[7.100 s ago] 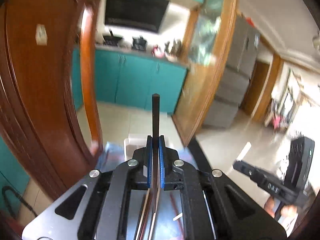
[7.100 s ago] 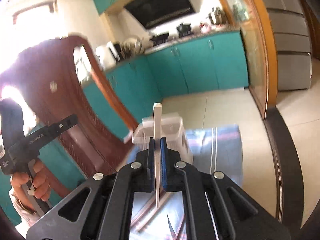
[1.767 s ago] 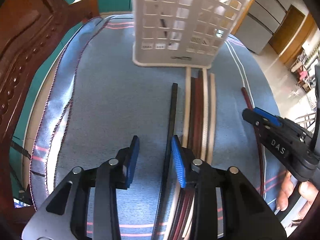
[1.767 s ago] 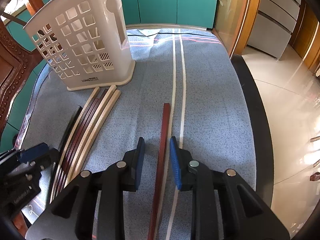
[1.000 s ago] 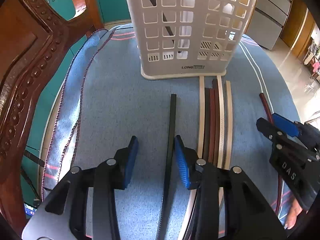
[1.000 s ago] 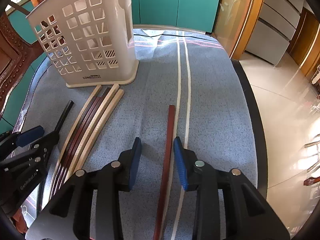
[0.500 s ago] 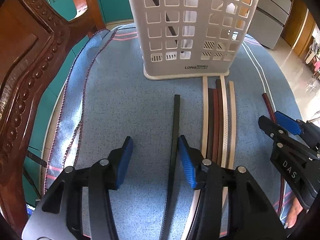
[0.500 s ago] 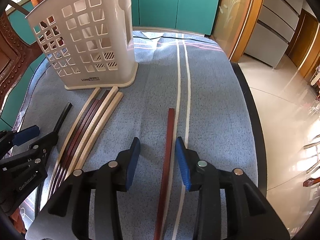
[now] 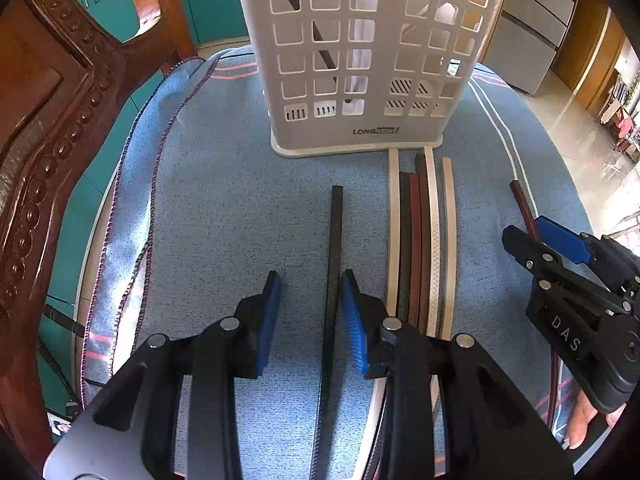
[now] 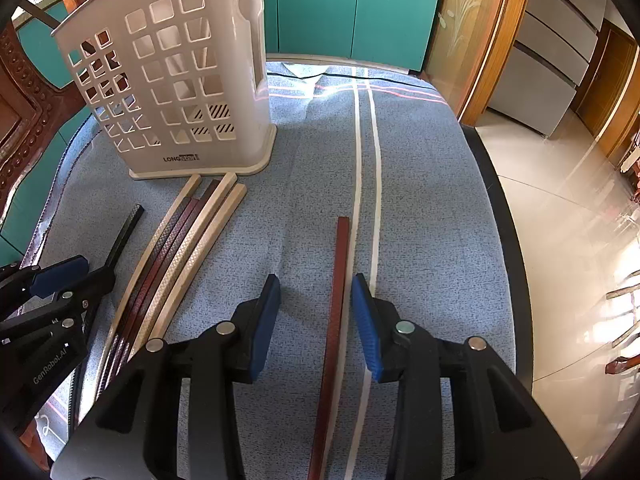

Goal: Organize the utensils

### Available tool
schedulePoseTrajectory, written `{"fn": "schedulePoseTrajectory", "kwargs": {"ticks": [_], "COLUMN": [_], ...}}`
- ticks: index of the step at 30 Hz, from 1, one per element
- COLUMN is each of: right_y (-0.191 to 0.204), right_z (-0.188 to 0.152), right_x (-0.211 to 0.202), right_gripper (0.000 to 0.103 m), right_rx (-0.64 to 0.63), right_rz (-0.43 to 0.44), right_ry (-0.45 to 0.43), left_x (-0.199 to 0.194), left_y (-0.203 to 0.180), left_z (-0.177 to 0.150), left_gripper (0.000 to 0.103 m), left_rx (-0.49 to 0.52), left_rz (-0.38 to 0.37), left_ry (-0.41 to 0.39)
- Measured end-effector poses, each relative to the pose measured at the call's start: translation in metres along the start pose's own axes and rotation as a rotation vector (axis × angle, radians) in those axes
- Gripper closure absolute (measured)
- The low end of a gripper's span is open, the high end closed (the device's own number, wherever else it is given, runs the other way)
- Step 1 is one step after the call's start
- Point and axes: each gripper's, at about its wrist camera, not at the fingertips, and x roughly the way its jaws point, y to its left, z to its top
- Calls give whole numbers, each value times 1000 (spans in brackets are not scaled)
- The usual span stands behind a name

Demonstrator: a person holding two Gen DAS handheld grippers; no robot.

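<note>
In front of the white basket (image 9: 368, 56), the left claw (image 9: 310, 304) is closing around the black chopstick (image 9: 334, 264) to lift it; the right claw (image 10: 316, 316) is waiting open, holding nothing, over the red chopstick (image 10: 338, 300)

The white plastic utensil basket (image 9: 360, 60) carries a small brand mark on its base band, low on the slotted front wall: "LONG" in dark letters, followed by a few smaller letters too blurred to read. The same mark shows in the right wrist view. To the basket's right, the right hand-held gripper (image 9: 532, 236) has "DAS" in pale letters on its black body. To the basket's left, the left hand-held gripper (image 10: 68, 276) reads "GenRobot.AI" along its black side.
</note>
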Motion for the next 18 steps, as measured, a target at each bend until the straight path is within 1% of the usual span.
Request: {"fn": "schedulePoseTrajectory", "kwargs": {"ticks": [3, 4, 5, 8, 14, 18], "right_y": [0, 0, 0, 0, 0, 0], "right_z": [0, 0, 0, 0, 0, 0], "right_x": [0, 0, 0, 0, 0, 0], "right_gripper": [65, 65, 65, 65, 65, 65], "right_rx": [1, 1, 1, 1, 1, -4], "right_rz": [2, 2, 2, 2, 4, 4], "right_ry": [0, 0, 0, 0, -4, -2], "left_x": [0, 0, 0, 0, -3, -12], "left_y": [0, 1, 0, -2, 5, 8], "left_z": [0, 0, 0, 0, 0, 0], "left_gripper": [72, 77, 84, 96, 96, 96], "left_rx": [0, 0, 2, 1, -33, -42], "left_rz": [-1, -10, -19, -26, -38, -34], "left_ry": [0, 0, 1, 1, 0, -25]}}
